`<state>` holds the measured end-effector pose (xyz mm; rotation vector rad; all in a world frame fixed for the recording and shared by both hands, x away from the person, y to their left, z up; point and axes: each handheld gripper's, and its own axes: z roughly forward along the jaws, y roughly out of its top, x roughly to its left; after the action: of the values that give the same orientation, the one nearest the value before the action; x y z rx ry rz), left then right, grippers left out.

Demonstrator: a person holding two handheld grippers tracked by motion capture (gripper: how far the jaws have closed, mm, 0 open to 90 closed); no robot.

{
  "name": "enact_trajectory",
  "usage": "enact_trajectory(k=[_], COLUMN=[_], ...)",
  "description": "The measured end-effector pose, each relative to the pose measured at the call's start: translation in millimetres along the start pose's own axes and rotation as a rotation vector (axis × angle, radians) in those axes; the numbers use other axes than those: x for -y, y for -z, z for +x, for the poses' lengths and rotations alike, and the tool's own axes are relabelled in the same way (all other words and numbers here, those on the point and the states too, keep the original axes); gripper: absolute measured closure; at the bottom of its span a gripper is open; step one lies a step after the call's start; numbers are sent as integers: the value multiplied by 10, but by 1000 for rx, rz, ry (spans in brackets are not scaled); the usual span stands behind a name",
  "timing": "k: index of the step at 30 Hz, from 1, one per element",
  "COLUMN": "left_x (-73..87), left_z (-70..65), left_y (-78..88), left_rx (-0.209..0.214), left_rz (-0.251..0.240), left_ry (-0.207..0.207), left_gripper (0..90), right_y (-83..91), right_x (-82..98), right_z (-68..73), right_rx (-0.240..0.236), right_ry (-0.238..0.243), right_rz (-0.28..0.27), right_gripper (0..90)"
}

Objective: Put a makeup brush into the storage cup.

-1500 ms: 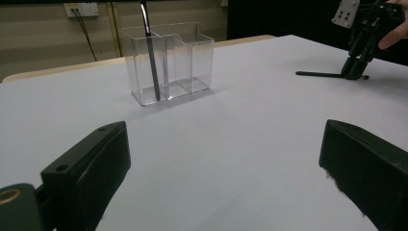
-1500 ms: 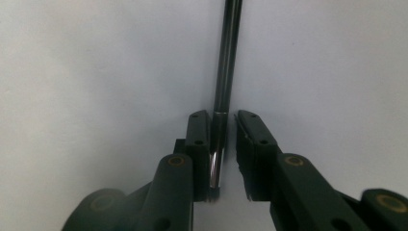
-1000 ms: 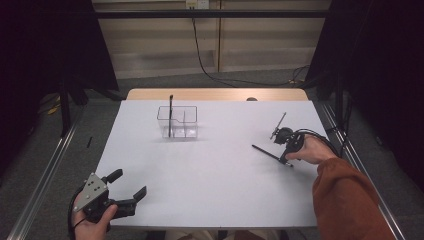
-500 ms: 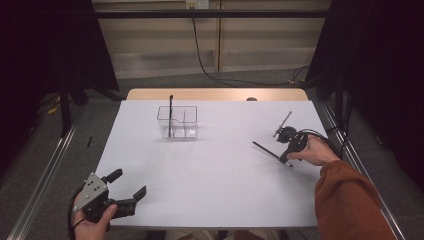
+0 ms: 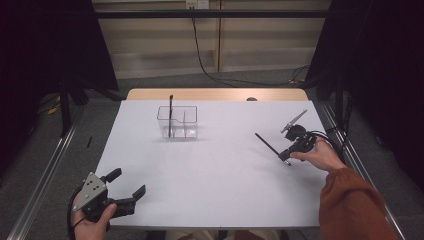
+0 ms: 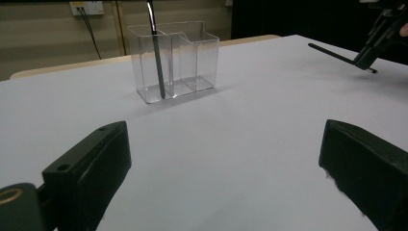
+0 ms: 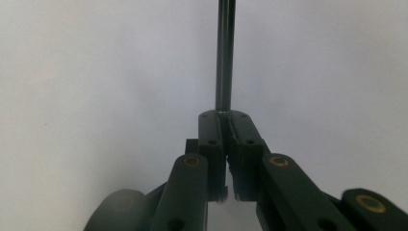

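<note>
1. A thin black rod is being gripped at one end by the right hand-held gripper, near the right edge of the counter; its free end is pointing up and left, toward the counter's middle.
2. In the right gripper view, the rod is running straight out from between the jaws, which are pressing together around its base.
3. A second dark rod is standing upright in the left compartment of a clear two-part container, which is sitting toward the far edge of the counter, left of centre.
4. The right hand is holding its hand-held gripper just inside the right edge, well apart from the container.
5. The left hand-held gripper is hovering at the near left corner, its jaws spread wide and grasping nothing; in the left gripper view, the container is standing ahead between the parted jaws.
6. The white counter surface between the two grippers and in front of the container is lying bare.
</note>
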<state>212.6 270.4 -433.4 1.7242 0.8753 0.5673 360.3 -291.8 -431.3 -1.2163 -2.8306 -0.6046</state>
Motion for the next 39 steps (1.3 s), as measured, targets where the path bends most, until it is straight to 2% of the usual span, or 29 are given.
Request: enact_trajectory(k=[1,2,5,13,18,20,25,26,27,28,30,32,39], left_x=[0,0,-1,-3,-4,-7,-12,-12,-12,-11,-11,-11,-22], left_z=[1,0,-3,-4,7,1,-8,-9,-11,-10,-8,-10,-18], left_y=[-1,-2,-2,-4,-1,3,-3,0,2,6,9,9,2], left_rx=[1,2,0,-2,1,10,14,13,13,11,9,11,22], left_rz=[-1,-1,0,-1,-4,-12,-9,-10,-12,-12,-12,-12,-8], left_ry=[-1,0,-1,-5,-7,6,-5,-6,-4,-2,-3,-3,-6], left_gripper=[40,40,40,40,39,39,39,39,39,39,39,39,42], right_y=[0,19,54,88,158,155,130,156,156,199,218,243,249], right_x=[0,20,49,152,202,215,268,270,270,273,278,303,355], right_z=[0,11,36,106,141,147,169,175,175,183,184,193,227], right_rx=[0,-5,-6,7,4,20,11,9,9,2,1,3,-6], right_ry=[0,-13,-13,-18,-22,-10,-25,-31,-31,-41,-39,-41,-39], right_rz=[0,-32,-79,-156,-248,-265,-328,-358,-358,-397,-413,-460,-523], right_gripper=[847,847,847,847,846,846,847,847,847,847,847,847,847])
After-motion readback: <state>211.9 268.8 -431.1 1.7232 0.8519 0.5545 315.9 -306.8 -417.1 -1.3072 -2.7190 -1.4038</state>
